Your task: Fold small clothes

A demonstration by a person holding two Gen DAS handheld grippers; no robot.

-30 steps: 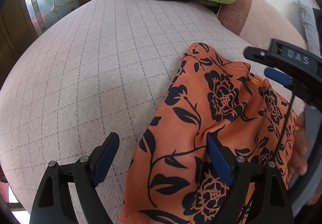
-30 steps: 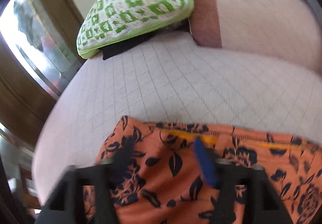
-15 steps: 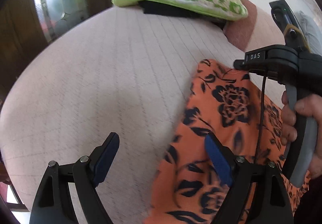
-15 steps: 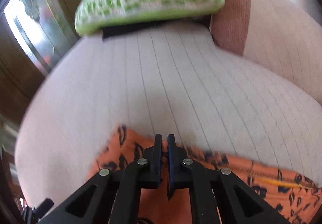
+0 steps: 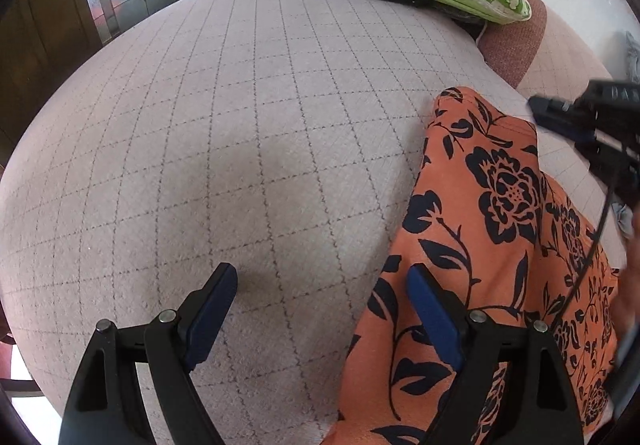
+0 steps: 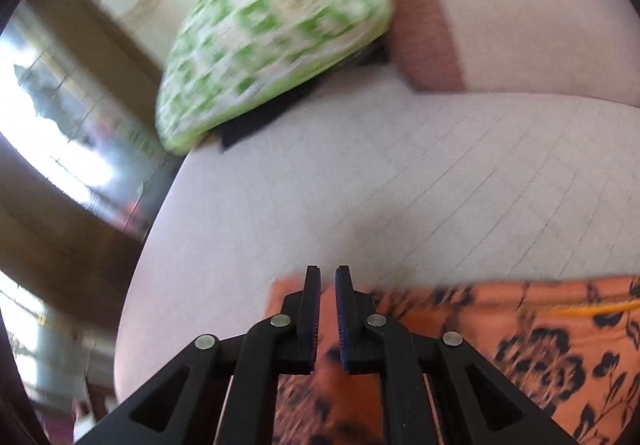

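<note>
While the orange floral garment (image 5: 492, 245) lies on the pale quilted cushion (image 5: 240, 149), its long axis runs from the near edge of the left wrist view away toward the brown bolster (image 5: 516, 45), so the cloth sits off to the right of the left gripper (image 5: 320, 305). That gripper's jaws stand wide and released: one blue pad hovers over bare cushion, the other over the cloth's left border, with nothing clamped. The right gripper (image 6: 328, 305) is the nearer of the two to the garment's far corner; its jaws are almost clenched, a thin slit between the pads, right at the cloth's top edge. Whether a fold of fabric is pinched there I cannot tell, since that picture is smeared.

From the left wrist comes the garment's length and its left border, plus the right tool's black body (image 5: 592, 125) above the far end. Only the right wrist view shows the yellow-stitched hem (image 6: 580, 311) running sideways and the green patterned pillow (image 6: 272, 41) beyond.
</note>
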